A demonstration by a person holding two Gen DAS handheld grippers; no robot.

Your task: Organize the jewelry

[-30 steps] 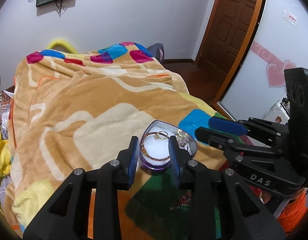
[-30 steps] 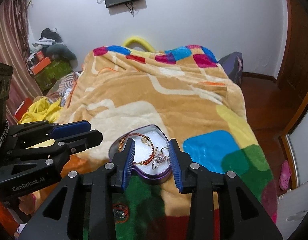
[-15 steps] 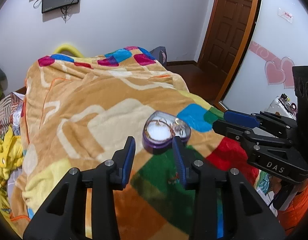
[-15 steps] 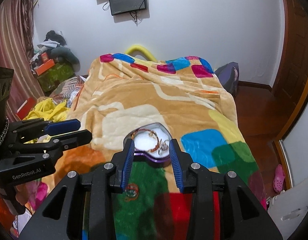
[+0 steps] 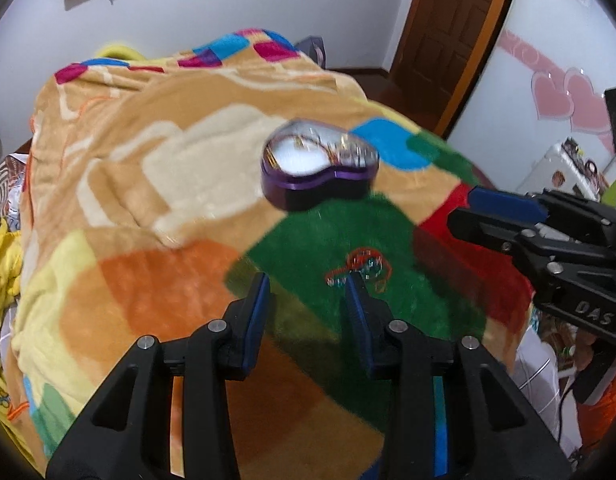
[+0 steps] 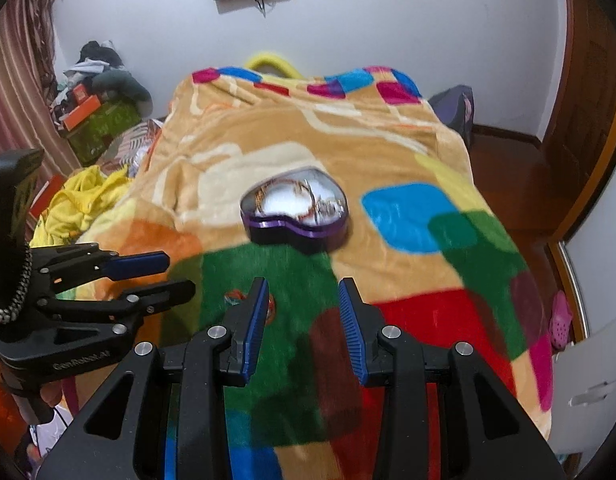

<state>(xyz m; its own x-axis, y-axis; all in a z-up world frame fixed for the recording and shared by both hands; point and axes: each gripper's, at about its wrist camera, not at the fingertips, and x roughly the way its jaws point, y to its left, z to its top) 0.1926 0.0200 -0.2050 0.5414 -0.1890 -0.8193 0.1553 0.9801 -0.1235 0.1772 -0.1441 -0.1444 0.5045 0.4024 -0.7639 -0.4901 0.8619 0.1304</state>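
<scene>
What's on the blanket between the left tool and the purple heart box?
A small red bracelet lies on the green patch, between the left tool and the box, in the left wrist view.

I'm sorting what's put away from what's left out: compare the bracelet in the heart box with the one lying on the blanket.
The bracelet in the heart box lies on white padding inside the purple heart box; the loose bracelet lies on the blanket, on a green patch nearer the grippers. The boxed one looks spread out, the loose one bunched. Both look reddish-orange.

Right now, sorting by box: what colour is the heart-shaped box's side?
Purple heart-shaped box; clearest in the right wrist view.
</scene>
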